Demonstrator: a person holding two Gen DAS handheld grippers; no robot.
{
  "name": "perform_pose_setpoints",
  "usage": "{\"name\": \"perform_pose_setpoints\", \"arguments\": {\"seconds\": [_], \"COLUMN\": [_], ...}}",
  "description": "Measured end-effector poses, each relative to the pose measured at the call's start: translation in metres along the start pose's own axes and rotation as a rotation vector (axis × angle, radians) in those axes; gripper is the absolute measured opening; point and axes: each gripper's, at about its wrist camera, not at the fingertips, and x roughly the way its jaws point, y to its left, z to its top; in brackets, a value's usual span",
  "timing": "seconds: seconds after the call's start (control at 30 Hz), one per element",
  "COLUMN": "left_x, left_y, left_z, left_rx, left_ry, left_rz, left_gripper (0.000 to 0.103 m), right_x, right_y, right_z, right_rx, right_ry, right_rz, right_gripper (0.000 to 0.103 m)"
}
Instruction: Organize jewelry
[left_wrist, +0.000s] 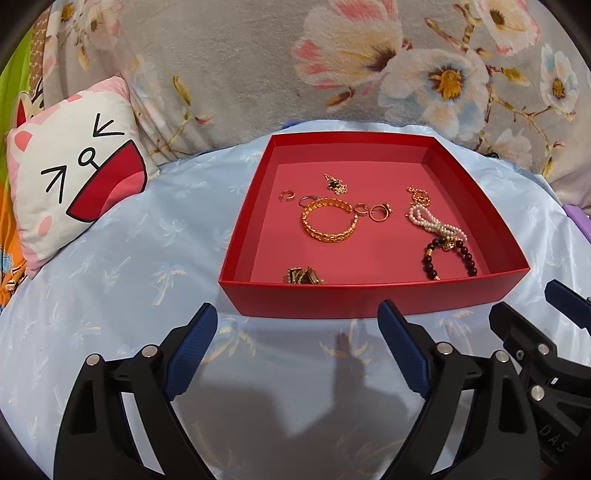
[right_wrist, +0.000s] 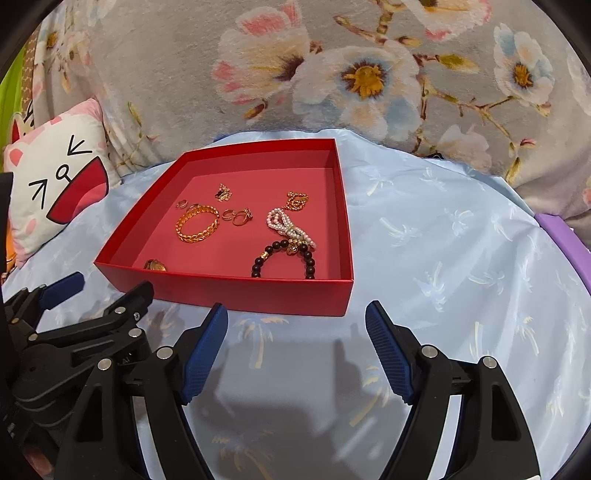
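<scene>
A shallow red box (left_wrist: 369, 299) (right_wrist: 236, 291) lies on a light blue cloth. In it are a gold bracelet (left_wrist: 328, 220) (right_wrist: 197, 224), several small rings (left_wrist: 380, 212) (right_wrist: 240, 216), a pearl bracelet (left_wrist: 436, 221) (right_wrist: 291, 225), a dark bead bracelet (left_wrist: 450, 258) (right_wrist: 284, 258), gold pendants (left_wrist: 336, 183) (right_wrist: 297, 201) and a gold clip piece (left_wrist: 303, 276) (right_wrist: 155, 264). My left gripper (left_wrist: 297, 321) is open and empty just in front of the box. My right gripper (right_wrist: 295, 319) is open and empty at the box's near right corner.
The blue cloth (left_wrist: 110, 295) (right_wrist: 461, 277) covers a bed. A cat-face pillow (left_wrist: 70, 184) (right_wrist: 51, 184) lies at the left. A grey floral blanket (left_wrist: 295, 55) (right_wrist: 332, 74) rises behind. A purple object (right_wrist: 561, 236) sits at the right edge.
</scene>
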Motion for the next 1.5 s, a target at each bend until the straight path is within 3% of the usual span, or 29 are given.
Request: {"name": "perform_pose_setpoints", "arguments": {"seconds": [0.33,1.5], "left_x": [-0.0048,-0.006], "left_y": [-0.0019,-0.0007], "left_z": [-0.0008,-0.0012], "left_rx": [0.005,0.003], "left_ry": [-0.028,-0.019], "left_rz": [0.039,0.07], "left_gripper": [0.09,0.09], "right_x": [0.0002,-0.0002], "right_y": [-0.0012,0.0007], "right_z": [-0.0026,-0.0013], "right_rx": [0.003,-0.007], "right_ry": [0.002,0.002], "right_rz": [-0.02,-0.039], "right_gripper": [0.078,0.078]}}
